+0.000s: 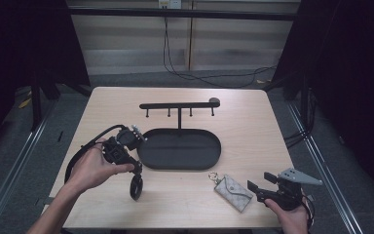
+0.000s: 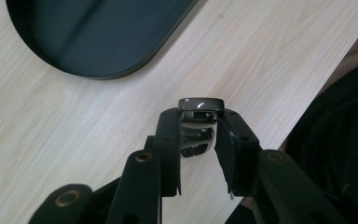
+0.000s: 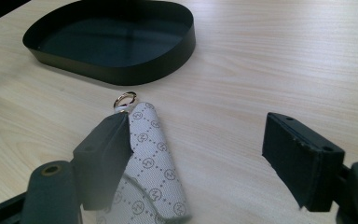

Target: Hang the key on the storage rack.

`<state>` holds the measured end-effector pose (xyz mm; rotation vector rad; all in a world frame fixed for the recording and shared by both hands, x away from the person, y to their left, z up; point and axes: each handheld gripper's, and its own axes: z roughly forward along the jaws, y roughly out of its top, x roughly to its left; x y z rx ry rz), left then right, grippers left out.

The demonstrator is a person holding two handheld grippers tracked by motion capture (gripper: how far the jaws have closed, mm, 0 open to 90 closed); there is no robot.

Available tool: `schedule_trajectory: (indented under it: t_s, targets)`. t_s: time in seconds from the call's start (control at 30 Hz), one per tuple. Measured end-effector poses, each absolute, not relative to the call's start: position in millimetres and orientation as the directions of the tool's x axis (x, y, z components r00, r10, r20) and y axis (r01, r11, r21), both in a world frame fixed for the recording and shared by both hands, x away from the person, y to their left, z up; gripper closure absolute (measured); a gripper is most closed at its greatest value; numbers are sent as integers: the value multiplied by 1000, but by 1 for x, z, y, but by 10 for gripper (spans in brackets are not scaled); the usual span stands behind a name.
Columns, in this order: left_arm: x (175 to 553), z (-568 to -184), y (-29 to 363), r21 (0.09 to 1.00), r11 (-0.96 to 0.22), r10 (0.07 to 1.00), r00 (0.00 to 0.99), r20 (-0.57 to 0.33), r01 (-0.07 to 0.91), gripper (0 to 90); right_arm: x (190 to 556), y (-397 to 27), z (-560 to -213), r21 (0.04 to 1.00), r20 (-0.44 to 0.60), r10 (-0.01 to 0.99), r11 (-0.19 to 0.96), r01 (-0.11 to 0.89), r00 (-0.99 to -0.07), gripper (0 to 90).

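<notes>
Left gripper view: left gripper (image 2: pixel 199 140) fingers clamped on watch (image 2: pixel 201 104), lifted off surface (image 2: pixel 270 60) near front left edge. Right gripper (image 3: pixel 205 154) fingers wide apart, gripping nothing; left finger (image 3: pixel 103 154) over patterned key pouch (image 3: pixel 154 163) lying flat near front right edge. Black oval tray (image 1: pixel 195 163) mid-surface, hook stand (image 1: pixel 179 105) behind.

Left hand (image 1: pixel 93 168) raised above the near-left of the table, its gripper (image 1: pixel 137 176) pointing down with jaws clamped on a watch (image 2: pixel 200 105); right hand (image 1: pixel 292 214) low at the near-right edge, its gripper (image 1: pixel 260 181) level, aimed left, jaws apart.
</notes>
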<state>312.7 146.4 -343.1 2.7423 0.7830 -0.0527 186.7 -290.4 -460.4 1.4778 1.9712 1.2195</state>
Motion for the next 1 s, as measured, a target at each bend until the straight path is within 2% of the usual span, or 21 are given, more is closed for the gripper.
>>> schedule_trajectory:
  t_s: [0.77, 1.0]
  targets:
    - [322, -320, 148, 236, -806, 540, 837, -85, 543, 711, 187, -291, -460, 818, 185, 912, 64, 571, -367, 234]
    - [336, -318, 151, 218, -781, 580, 809, -97, 585, 710, 186, -291, -460, 819, 185, 911, 65, 571, -369, 234]
